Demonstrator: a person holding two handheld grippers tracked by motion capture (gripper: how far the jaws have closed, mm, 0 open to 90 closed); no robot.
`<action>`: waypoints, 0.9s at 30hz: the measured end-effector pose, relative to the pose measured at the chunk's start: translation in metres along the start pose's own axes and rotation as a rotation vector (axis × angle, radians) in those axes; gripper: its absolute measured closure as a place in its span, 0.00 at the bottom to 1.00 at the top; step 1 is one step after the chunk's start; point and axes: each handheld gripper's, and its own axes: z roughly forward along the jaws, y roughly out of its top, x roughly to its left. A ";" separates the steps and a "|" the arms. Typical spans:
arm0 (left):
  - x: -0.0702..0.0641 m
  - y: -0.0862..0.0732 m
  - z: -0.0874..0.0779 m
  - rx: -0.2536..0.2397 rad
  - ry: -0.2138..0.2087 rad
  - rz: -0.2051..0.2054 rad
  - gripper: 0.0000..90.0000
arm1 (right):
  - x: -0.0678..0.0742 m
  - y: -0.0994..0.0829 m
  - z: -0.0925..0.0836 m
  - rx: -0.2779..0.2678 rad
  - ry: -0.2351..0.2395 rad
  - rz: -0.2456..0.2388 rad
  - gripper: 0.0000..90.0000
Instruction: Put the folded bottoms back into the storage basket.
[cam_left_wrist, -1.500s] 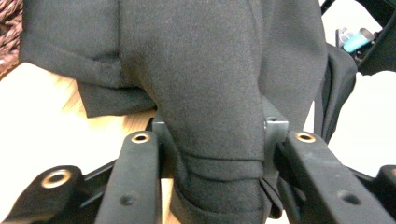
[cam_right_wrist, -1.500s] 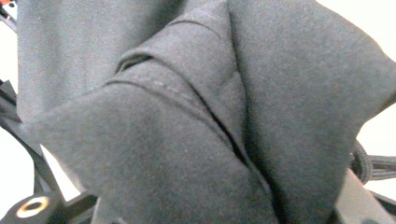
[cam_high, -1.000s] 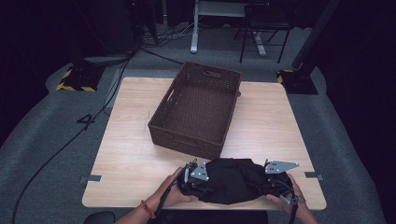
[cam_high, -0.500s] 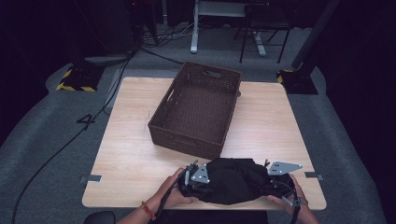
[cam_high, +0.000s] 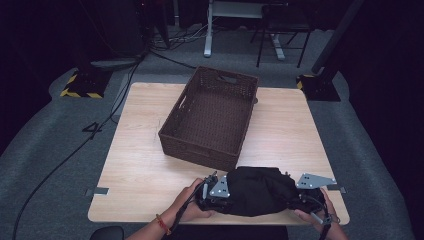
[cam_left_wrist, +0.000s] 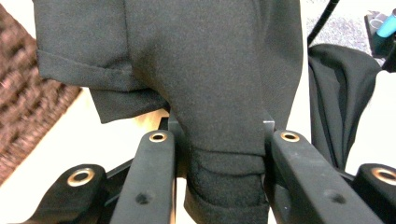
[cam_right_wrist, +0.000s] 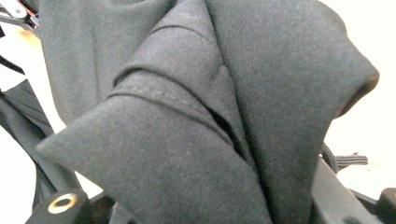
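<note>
Now both grips look set: left gripper (cam_left_wrist: 219, 154) has its jaws pinched on a thick fold of the black garment (cam_high: 260, 190), and right gripper (cam_high: 307, 200) is likewise clamped on bunched cloth at the opposite end. Between them the garment sits heaped on the table (cam_high: 150, 170) near edge. Just beyond it, the wicker basket (cam_high: 210, 117) stands empty. Judgement: gathering done; lift and drop-in remain.

Dim lab, wooden table (cam_high: 150, 165), floor cables (cam_high: 65, 160), hazard-striped stand bases (cam_high: 80, 87)
</note>
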 end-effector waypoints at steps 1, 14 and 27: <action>0.000 0.003 -0.001 -0.002 0.008 0.004 0.80 | -0.001 0.002 -0.005 -0.008 -0.008 -0.002 0.69; 0.013 0.041 -0.016 -0.043 0.029 0.043 0.80 | -0.008 0.026 -0.035 -0.049 -0.066 -0.016 0.69; 0.025 0.085 -0.032 -0.133 0.064 0.080 0.80 | -0.015 0.054 -0.068 -0.101 -0.132 -0.025 0.69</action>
